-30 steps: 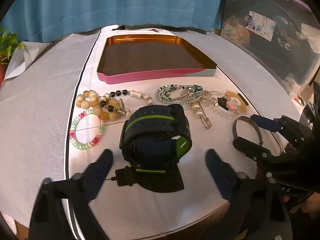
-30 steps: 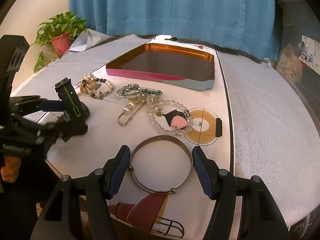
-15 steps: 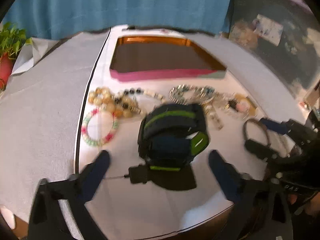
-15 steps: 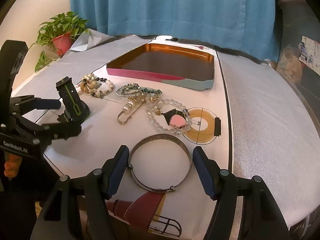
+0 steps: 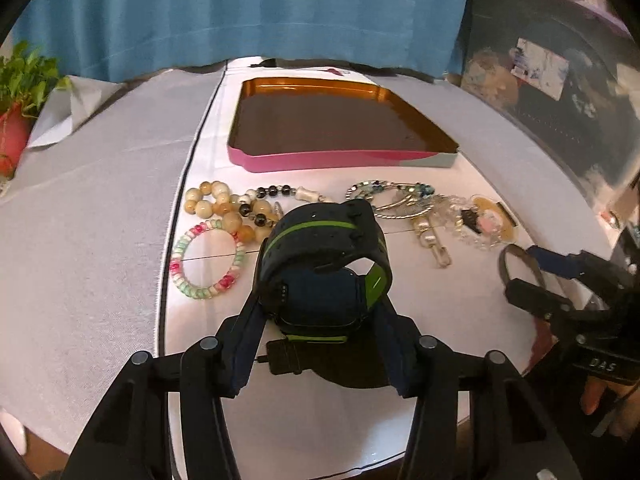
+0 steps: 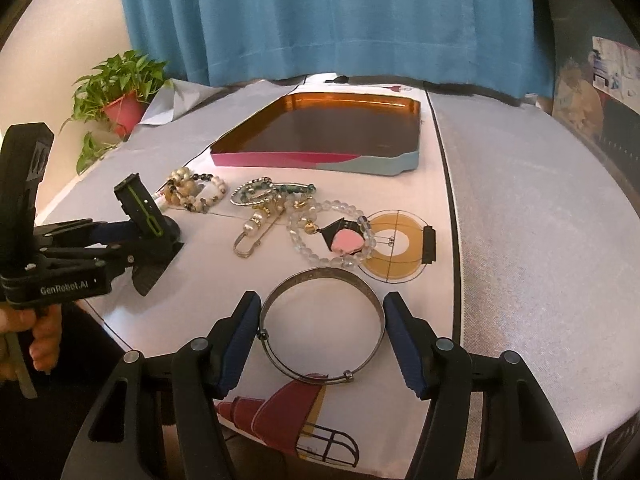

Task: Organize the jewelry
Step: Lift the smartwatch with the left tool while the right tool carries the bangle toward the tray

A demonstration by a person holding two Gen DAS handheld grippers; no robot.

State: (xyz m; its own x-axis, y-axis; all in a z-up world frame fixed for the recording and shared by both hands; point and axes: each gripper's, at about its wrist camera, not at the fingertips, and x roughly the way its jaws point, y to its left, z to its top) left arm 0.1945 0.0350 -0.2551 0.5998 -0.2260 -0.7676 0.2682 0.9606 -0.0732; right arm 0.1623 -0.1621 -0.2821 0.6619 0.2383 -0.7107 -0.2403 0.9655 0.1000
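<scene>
Black-and-green watch (image 5: 324,264) near the surface's front edge now has the left gripper (image 5: 320,344) fingers closing from wide onto its sides, so pickup toward the tray (image 5: 340,158) looks imminent; right gripper (image 6: 320,344) fingers still spread around the bangle (image 6: 320,328).

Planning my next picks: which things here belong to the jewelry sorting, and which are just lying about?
Job:
- watch, left gripper closing around it
- metal bangle, between right gripper fingers
- bead bracelets
- tray

Lying about:
- potted plant
- curtain
</scene>
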